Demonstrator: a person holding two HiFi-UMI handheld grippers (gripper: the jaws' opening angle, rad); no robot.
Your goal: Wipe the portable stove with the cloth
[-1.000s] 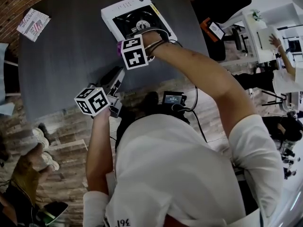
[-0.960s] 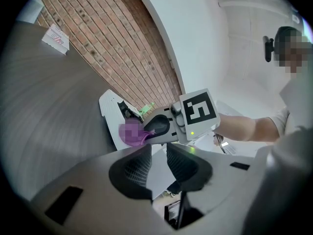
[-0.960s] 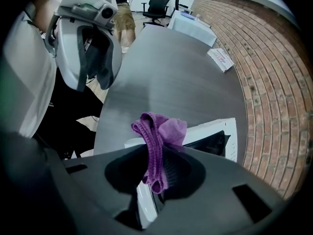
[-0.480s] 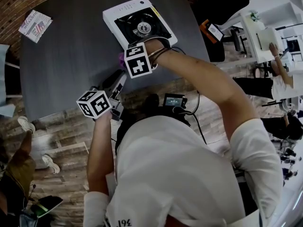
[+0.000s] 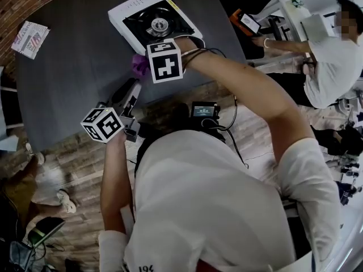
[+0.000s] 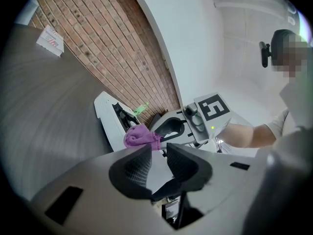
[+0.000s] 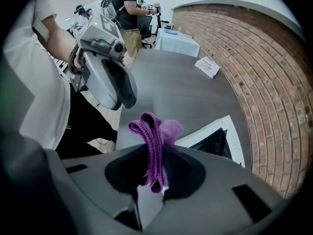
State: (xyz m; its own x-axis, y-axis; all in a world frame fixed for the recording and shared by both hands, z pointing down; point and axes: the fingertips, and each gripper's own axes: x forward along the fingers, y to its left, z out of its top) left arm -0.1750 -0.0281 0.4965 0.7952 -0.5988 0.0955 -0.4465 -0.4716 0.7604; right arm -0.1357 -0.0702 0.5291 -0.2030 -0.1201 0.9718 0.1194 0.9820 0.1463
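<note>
Jaws of the right gripper (image 7: 155,153) pinch a bunched purple cloth (image 7: 157,130), while those of the left gripper (image 6: 157,156) stand slightly apart and empty near the edge of the dark table (image 5: 68,89). The white portable stove (image 5: 152,22) sits at the table's far side, the cloth just beside its near edge. Soft and light, the cloth looks best held by its folded middle, loose ends wiping.

A dark round table (image 5: 68,89) carries a white portable stove (image 5: 126,11) and, well apart, a printed packet (image 5: 29,39).
</note>
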